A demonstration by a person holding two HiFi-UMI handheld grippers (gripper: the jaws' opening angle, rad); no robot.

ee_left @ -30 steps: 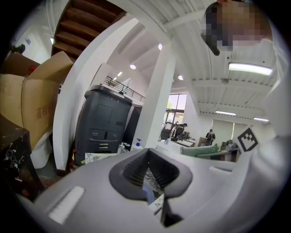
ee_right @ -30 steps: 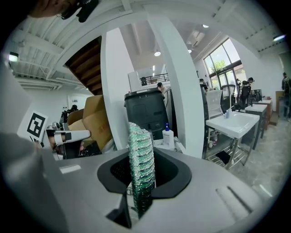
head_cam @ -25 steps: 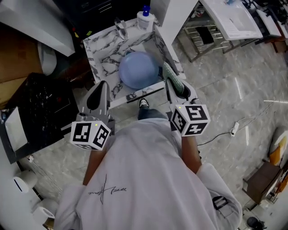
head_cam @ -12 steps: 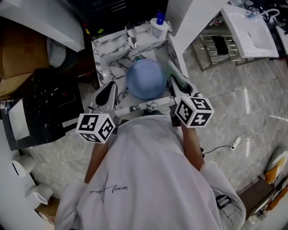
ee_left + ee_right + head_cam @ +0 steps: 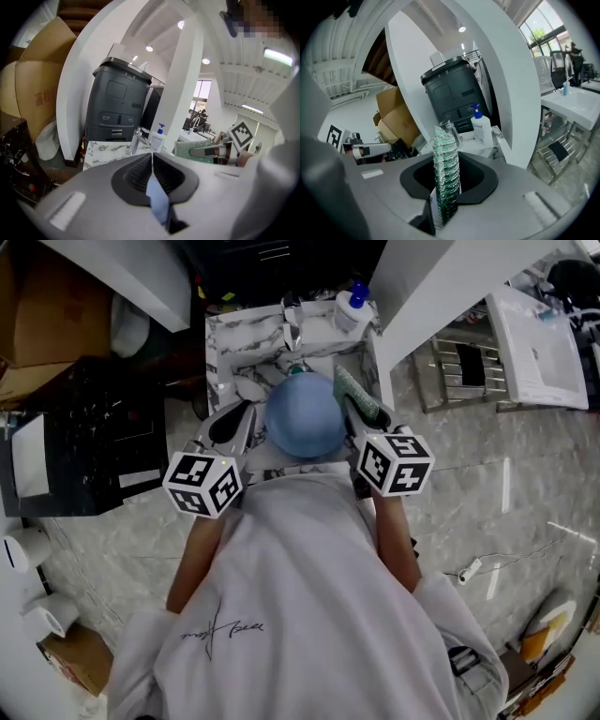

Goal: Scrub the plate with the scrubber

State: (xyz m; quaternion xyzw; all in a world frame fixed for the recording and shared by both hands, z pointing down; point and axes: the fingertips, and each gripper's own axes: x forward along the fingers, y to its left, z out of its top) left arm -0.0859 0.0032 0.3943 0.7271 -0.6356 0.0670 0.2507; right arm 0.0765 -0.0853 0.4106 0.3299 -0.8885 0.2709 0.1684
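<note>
Held by its rim in the clenched left hand-held gripper [image 5: 151, 157]: round pale-blue plate [image 5: 305, 418], above the marble table's [image 5: 230, 343] front edge. Clamped in the right hand-held gripper [image 5: 446, 163]: green mesh scrubber [image 5: 354, 395], beside the plate. Scrubbing seemingly not begun.

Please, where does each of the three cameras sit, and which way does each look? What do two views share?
Head view: on the person's head, facing steeply down at the sink; shows their white shirt, left tongs and right tongs.
Left gripper view: on the left tongs, facing along its jaws, shut on the blue plate.
Right gripper view: on the right tongs, facing along its jaws, shut on the green scrubber.
Shared: both gripper views show the soap bottle and faucet.
</note>
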